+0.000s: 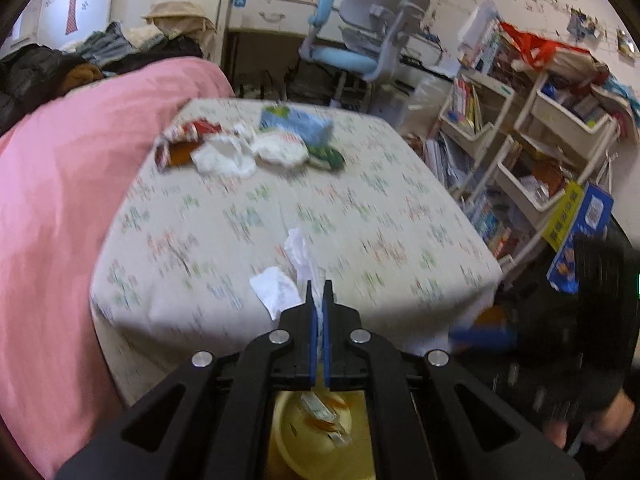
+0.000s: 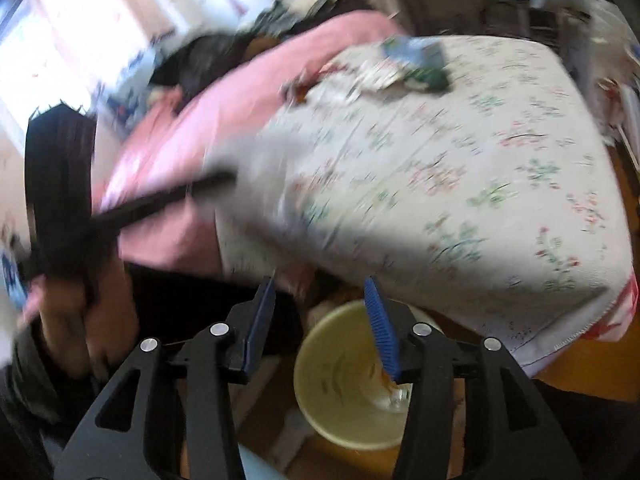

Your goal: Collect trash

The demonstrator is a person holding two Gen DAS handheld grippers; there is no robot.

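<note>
Floral cloth covers the table (image 1: 360,208), which stands against a pink bed cover (image 1: 60,200) in a cluttered bedroom with a blue desk chair (image 1: 352,48) and white shelf carts (image 1: 560,140) full of books. Straight ahead of the left tool (image 1: 318,292), on the far side of the table, lies the remaining pile of trash (image 1: 248,148): crumpled white tissues, a red snack wrapper, a blue-and-green packet and something dark green. The left tool has its blue pads pressed together on a crumpled white tissue (image 1: 298,256), which sticks out beyond its tips and hangs over the table's near edge. Below and behind those tips sits a yellow bin (image 1: 288,440) with wrappers already inside. To that tool's right, a hand (image 1: 592,428) grips the other black handle. In the right wrist view, the right tool (image 2: 320,292) has its pads apart with nothing between them, hovering just above the same yellow bin (image 2: 336,380), which rests on the wooden floor (image 2: 580,372) beneath the table's corner. Motion blur smears much of this view.
</note>
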